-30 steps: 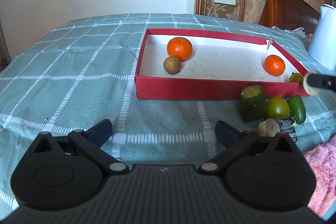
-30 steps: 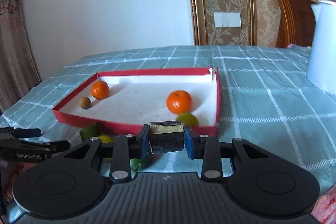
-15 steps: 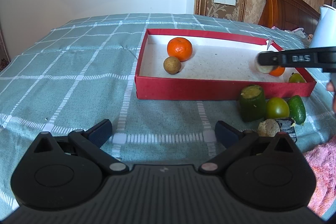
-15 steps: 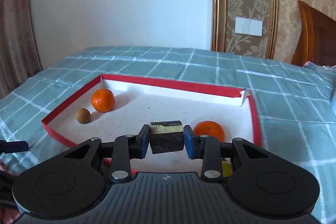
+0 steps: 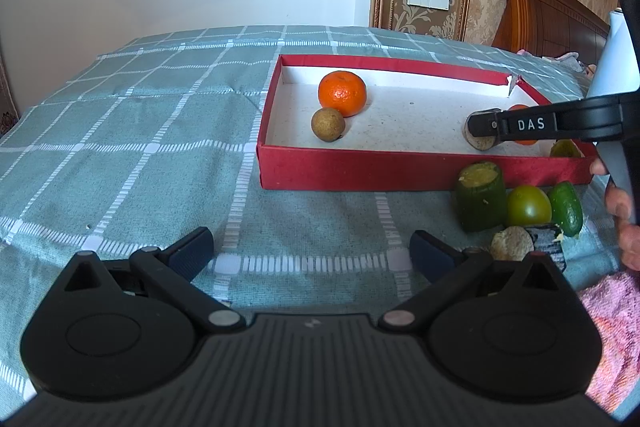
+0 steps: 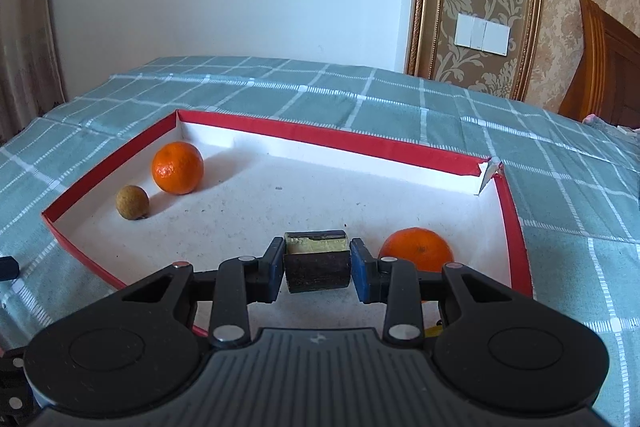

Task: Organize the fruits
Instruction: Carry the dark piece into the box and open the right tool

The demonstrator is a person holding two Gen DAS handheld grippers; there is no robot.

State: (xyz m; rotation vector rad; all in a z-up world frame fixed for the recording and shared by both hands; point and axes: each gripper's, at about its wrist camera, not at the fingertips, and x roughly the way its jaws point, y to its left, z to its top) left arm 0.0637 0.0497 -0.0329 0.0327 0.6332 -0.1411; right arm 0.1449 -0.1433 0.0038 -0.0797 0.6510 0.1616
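Observation:
A red tray [image 5: 400,171] with a white floor lies on the checked bedcover and also shows in the right wrist view [image 6: 328,139]. In it are an orange [image 5: 342,93], a small brown fruit [image 5: 328,124] and a second orange [image 6: 416,249]. My right gripper [image 6: 318,263] is shut on a dark cut fruit piece [image 6: 316,267] and holds it over the tray floor; it also shows in the left wrist view [image 5: 482,135]. My left gripper [image 5: 312,247] is open and empty above the bedcover, in front of the tray.
Outside the tray's front right lie a cut green chunk [image 5: 480,197], a green tomato [image 5: 528,205], a green lime [image 5: 566,207], a tan fruit [image 5: 512,249] and a dark piece [image 5: 546,245]. A pink towel [image 5: 612,327] lies at right. A white jug [image 5: 612,67] stands behind.
My right gripper has carried the dark fruit piece forward and left, from outside the tray's near edge to over its floor. My left gripper has stayed still.

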